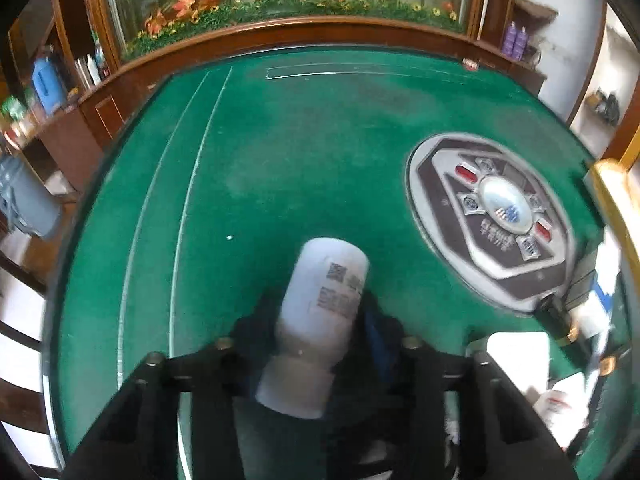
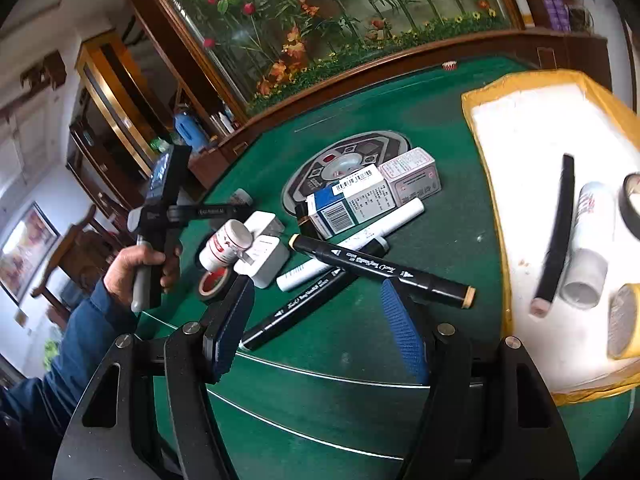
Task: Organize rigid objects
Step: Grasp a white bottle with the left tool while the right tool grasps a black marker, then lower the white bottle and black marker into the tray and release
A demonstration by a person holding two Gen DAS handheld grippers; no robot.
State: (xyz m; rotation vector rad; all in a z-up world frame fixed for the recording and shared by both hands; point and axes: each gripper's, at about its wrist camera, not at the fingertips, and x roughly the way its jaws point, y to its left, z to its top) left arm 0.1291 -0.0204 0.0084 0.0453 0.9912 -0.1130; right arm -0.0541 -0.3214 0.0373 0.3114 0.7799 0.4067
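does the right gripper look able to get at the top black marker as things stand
Probably yes: the right gripper is open and empty, and the black marker lies uncovered just ahead, atop the other pens, nothing between them.

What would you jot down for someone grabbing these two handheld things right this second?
Left tool: shut on a white bottle, held above the green table.
Right tool: open, holding nothing, hovering near the black markers.
Done: a black marker, a white tube and tape rolls already lie in the yellow-rimmed tray.
Left: markers, white pen, two boxes, white adapters, small red-labelled bottle and red tape roll remain piled on the table; the held bottle probably goes in the tray next.
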